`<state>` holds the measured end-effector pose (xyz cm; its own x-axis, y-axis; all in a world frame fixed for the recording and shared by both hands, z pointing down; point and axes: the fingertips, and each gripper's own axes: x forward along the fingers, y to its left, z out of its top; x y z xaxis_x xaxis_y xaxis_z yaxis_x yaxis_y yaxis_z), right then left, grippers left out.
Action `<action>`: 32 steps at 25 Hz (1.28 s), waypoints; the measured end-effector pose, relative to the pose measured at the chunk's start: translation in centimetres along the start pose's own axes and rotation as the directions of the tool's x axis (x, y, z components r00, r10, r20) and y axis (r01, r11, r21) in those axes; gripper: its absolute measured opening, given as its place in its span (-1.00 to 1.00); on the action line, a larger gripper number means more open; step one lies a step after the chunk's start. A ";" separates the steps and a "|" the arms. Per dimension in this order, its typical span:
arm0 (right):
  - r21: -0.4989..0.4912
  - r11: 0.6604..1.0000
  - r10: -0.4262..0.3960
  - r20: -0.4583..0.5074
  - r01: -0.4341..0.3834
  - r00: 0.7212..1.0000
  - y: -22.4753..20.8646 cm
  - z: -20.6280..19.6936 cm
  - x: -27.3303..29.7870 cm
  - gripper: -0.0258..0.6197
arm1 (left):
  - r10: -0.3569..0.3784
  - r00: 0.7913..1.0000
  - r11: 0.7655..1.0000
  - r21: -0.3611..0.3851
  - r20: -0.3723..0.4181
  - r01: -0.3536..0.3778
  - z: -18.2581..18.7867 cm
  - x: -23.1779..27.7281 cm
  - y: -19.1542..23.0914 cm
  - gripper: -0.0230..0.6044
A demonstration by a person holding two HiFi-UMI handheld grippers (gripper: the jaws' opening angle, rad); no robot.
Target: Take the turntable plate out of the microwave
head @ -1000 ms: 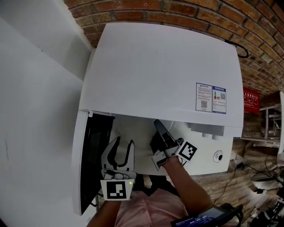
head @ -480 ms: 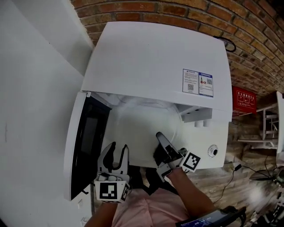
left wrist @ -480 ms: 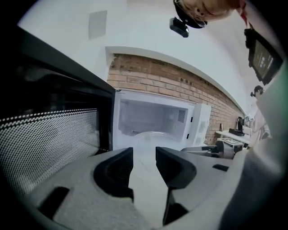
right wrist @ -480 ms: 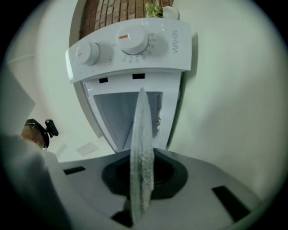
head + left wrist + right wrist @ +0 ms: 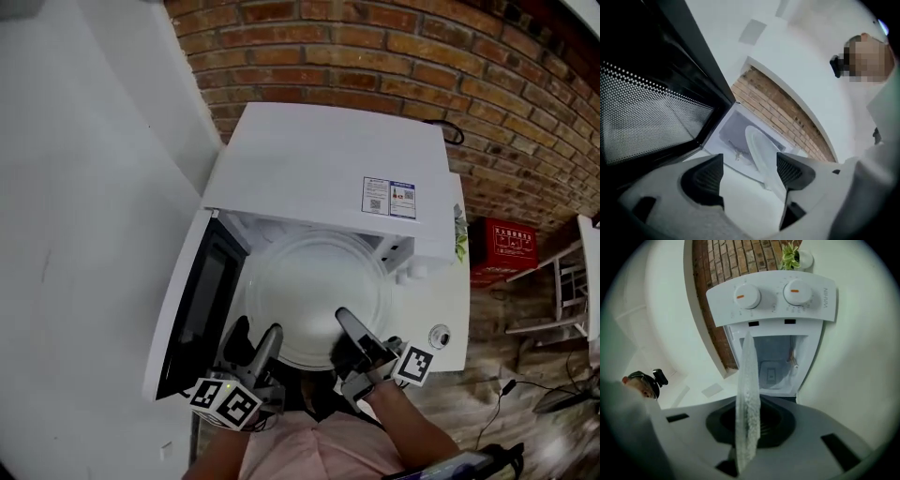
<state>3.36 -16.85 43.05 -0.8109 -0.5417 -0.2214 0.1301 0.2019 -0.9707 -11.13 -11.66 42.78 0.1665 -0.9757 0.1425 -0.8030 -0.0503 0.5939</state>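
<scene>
The round glass turntable plate hangs level in front of the open white microwave, outside its cavity. My right gripper is shut on the plate's near rim; in the right gripper view the plate stands edge-on between the pads. My left gripper sits at the plate's near-left edge with its jaws opening wide. In the left gripper view the plate lies beyond the jaws, close to the right finger, and neither pad presses on it.
The microwave door stands swung open at the left, close to my left gripper. Two knobs sit on the control panel beside the bare cavity. A brick wall is behind, and a red box lies at the right.
The plate has come out of the cavity toward me in the right gripper's grip. The left gripper has rolled and spread its jaws much wider.
</scene>
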 end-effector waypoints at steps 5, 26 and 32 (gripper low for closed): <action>-0.050 0.998 0.023 -0.112 -0.028 0.993 2.3 -1.6 0.2 -0.83 | -0.112 0.994 0.990 -0.082 0.010 0.112 1.2 1.1 -2.5 0.24; -0.060 0.998 -0.043 -0.137 0.035 0.990 0.4 -2.6 -0.9 -0.82 | -0.148 0.988 0.982 -0.127 -0.050 0.140 -0.8 1.2 -2.8 -0.49; -0.060 0.997 -0.045 -0.136 0.038 0.990 0.2 -2.5 -1.3 -0.82 | -0.147 0.987 0.983 -0.121 -0.061 0.138 -1.2 1.2 -2.9 -0.49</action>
<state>2.95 -14.04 43.35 -0.8860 -0.4344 -0.1623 0.0649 0.2303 -0.9710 -7.94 -12.43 42.15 0.3168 -0.9430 0.1017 -0.6968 -0.1587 0.6995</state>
